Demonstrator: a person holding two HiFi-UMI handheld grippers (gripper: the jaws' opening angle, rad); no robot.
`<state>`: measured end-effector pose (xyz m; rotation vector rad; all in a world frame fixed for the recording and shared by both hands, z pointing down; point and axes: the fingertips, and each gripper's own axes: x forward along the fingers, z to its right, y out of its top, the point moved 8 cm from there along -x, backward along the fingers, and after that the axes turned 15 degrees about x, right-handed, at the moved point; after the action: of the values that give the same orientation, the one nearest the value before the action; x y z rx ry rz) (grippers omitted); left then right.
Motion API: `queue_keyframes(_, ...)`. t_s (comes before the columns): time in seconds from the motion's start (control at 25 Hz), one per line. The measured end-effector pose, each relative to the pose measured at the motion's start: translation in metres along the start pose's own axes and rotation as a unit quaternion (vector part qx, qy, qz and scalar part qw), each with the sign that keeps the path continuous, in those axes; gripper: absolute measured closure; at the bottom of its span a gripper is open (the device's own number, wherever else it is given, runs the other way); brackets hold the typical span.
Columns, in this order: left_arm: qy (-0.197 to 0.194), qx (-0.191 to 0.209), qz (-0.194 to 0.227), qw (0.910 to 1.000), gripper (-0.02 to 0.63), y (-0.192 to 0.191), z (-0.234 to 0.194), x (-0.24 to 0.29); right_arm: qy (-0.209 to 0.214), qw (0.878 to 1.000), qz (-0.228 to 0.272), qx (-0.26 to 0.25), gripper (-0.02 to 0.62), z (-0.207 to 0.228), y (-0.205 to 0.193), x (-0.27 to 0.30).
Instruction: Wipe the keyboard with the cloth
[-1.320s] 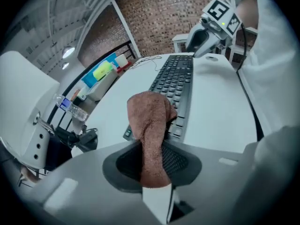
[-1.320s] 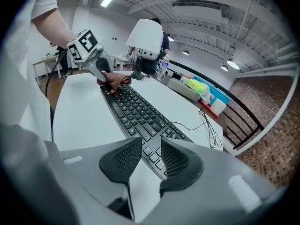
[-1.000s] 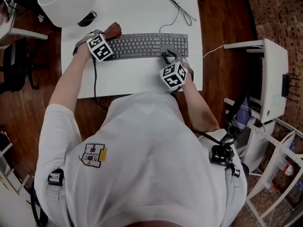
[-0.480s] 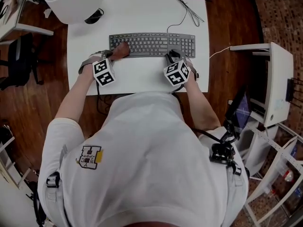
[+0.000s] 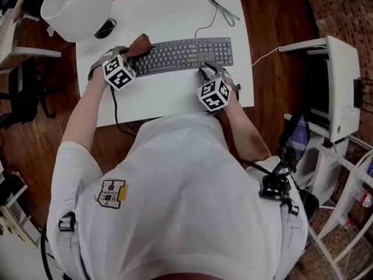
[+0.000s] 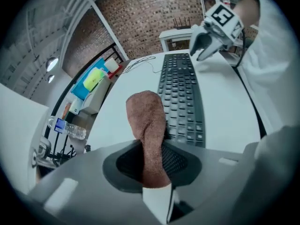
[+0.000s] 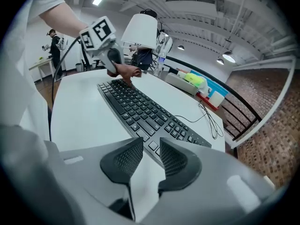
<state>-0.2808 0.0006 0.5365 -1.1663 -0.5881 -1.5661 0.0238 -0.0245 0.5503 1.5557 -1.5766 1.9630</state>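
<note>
brown towelling cloth (image 6: 146, 125) is clamped in the left gripper (image 6: 152, 162): jaws are pinched on a bunched fold and the free end sticks up past the tips. it's at the left end of the keyboard (image 5: 183, 54) on the white table (image 5: 169, 16); can't tell if it's touching the keys. right gripper (image 7: 151, 154) has its jaws a bit apart with nothing clamped, tips over the keyboard's near edge towards its right end. handling guess: cloth is light, soft and floppy with a grippy pile, so it won't slip, but the loose end will fold and drag. grip low on the bunch. keyboard is rigid, low and light, likely to skate on the smooth top, so brace its front edge, not the keys
</note>
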Motion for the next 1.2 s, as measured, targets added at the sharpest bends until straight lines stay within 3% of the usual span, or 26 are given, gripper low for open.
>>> queue_keyframes(0.08, -0.007, 0.003, -0.014, 0.9999, 0.509, 0.003, -0.024, 0.02, -0.003, 1.0, -0.001, 0.007, 0.486, 0.001, -0.005, -0.002)
queue_keyframes(0.2, -0.043, 0.028, -0.03, 0.9982, 0.509, 0.011, -0.026, 0.038, -0.01, 1.0, -0.001, 0.018, 0.486, 0.001, -0.013, -0.009)
queue_keyframes(0.44, -0.063, 0.097, -0.017, 0.9932, 0.509, 0.029, 0.029, 0.023, -0.012, 0.999, 0.004, 0.033, 0.486, 0.001, -0.021, -0.023)
queue_keyframes(0.8, -0.1, 0.135, 0.013, 0.9857, 0.509, 0.031, 0.104, 0.002, 0.01, 1.0, 0.008, 0.018, 0.486, -0.011, -0.014, -0.008)
queue_keyframes(0.92, -0.086, 0.114, 0.024, 0.9895, 0.509, 0.031, 0.087, 0.001, 0.011, 1.0, 0.009, 0.015, 0.486, -0.012, -0.012, -0.009)
queue_keyframes(1.08, -0.044, 0.061, 0.03, 0.9967, 0.509, 0.039, 0.017, 0.011, 0.003, 1.0, 0.008, 0.022, 0.486, -0.009, -0.015, -0.012)
queue_keyframes(1.2, -0.032, 0.049, 0.011, 0.9982, 0.509, 0.053, -0.023, 0.028, -0.006, 1.0, 0.007, 0.029, 0.486, -0.003, -0.021, -0.022)
